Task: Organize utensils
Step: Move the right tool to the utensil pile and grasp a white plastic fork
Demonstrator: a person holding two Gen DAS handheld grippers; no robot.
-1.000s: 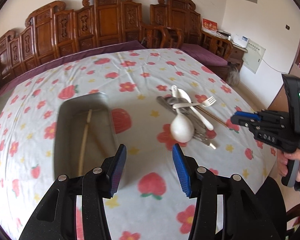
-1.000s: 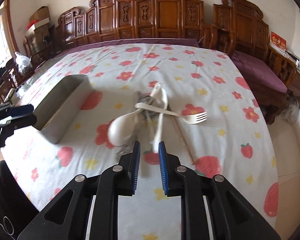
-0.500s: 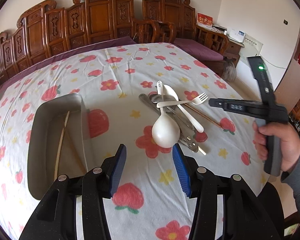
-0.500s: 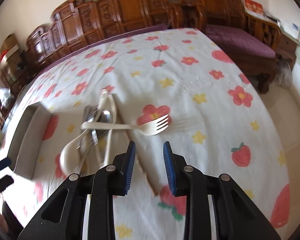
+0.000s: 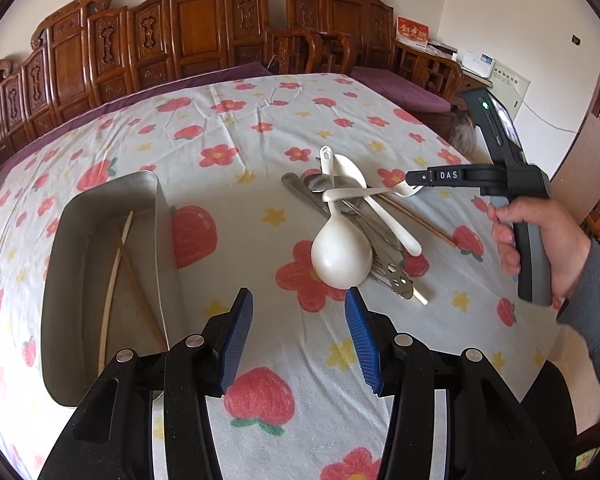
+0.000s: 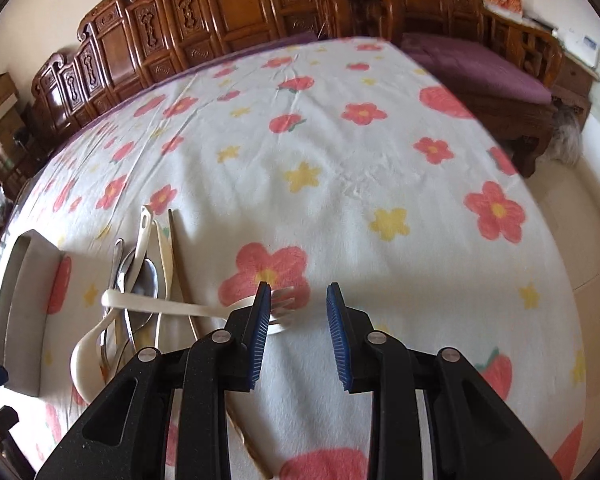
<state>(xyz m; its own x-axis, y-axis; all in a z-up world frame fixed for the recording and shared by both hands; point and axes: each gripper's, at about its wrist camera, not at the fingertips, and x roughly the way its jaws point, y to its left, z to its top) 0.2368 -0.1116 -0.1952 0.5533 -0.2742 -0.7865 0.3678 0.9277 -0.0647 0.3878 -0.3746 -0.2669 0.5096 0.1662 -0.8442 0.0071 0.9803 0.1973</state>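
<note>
The white plastic fork [image 6: 204,310] lies across the top of a pile of spoons [image 5: 352,220] near the middle of the table. Its prongs point right, away from the pile. The right gripper [image 6: 298,332] has come in from the right and dropped lower in the last second. Now its blue pads sit on each side of the fork's prongs. The claw is partly open, and the pads do not seem to press the fork yet. It holds nothing.

In the pile there is a big white soup ladle [image 5: 342,254], some shiny metal spoons and a brown wooden chopstick [image 5: 418,220]. They all rest on the white tablecloth with red flowers and strawberries [image 5: 268,136].

To the left of the pile stands the long silver metal tray [image 5: 100,280]. Two thin sticks [image 5: 118,268] already lie inside it. The left gripper [image 5: 298,340] hangs near the tray, between it and the ladle. It is half open and empty.

The fork looks like the next thing to be picked up. It will probably go to the tray.
</note>
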